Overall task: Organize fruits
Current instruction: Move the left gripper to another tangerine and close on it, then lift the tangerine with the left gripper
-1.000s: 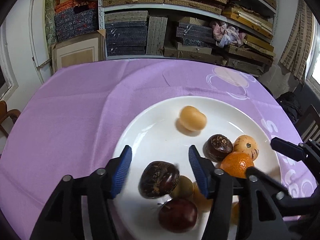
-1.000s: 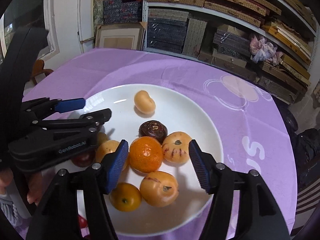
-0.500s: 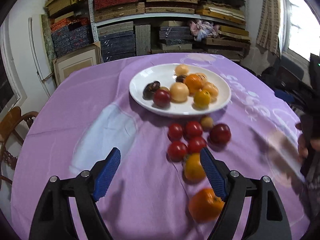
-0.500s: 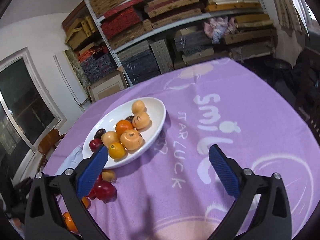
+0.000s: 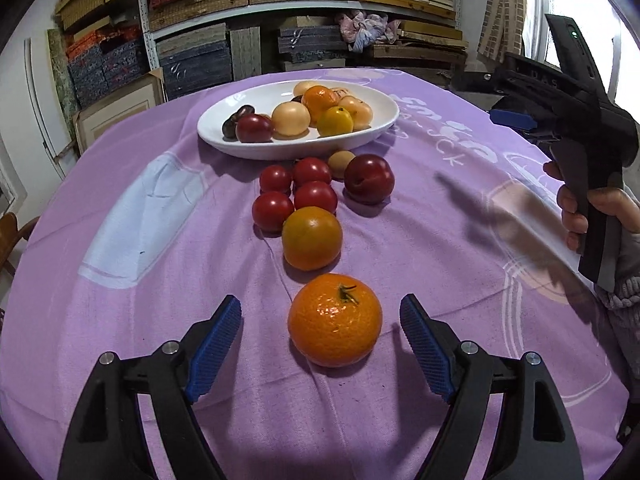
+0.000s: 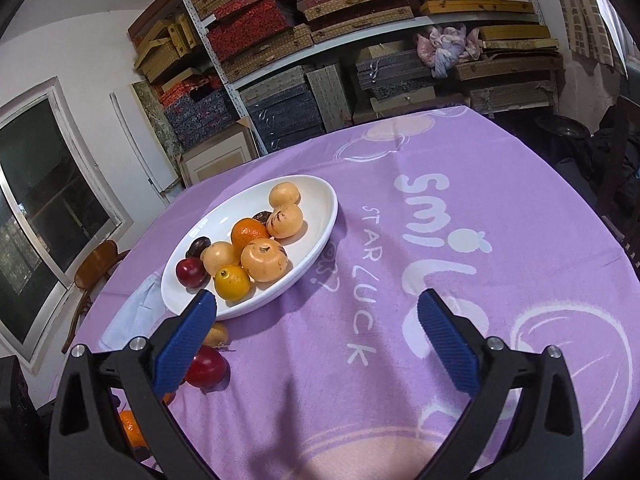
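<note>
A white oval plate (image 5: pixel 372 136) (image 6: pixel 320 240) holds several fruits, orange, yellow, peach-coloured and dark. In front of it on the purple cloth lie several red tomatoes (image 5: pixel 316 196), a dark red plum (image 5: pixel 369 179) (image 6: pixel 205 366), a small tan fruit (image 5: pixel 341 159), an orange-green fruit (image 5: pixel 312 238) and a mandarin (image 5: pixel 334 319). My left gripper (image 5: pixel 320 342) is open, its blue pads (image 5: pixel 216 344) either side of the mandarin and apart from it. My right gripper (image 6: pixel 318 340) is wide open over bare cloth right of the plate, nothing between its pads; it also shows as the right gripper (image 5: pixel 560 104) in a hand.
Purple printed tablecloth (image 6: pixel 440 240) covers a round table. Shelves of stacked boxes (image 6: pixel 320 40) fill the back wall. A wooden chair (image 6: pixel 94 268) stands at the left by a window, and dark chairs (image 6: pixel 616 168) at the right edge.
Both grippers pulled back from over the plate and opened wider. The left one then came in low around the mandarin; the right one holds over bare cloth.
</note>
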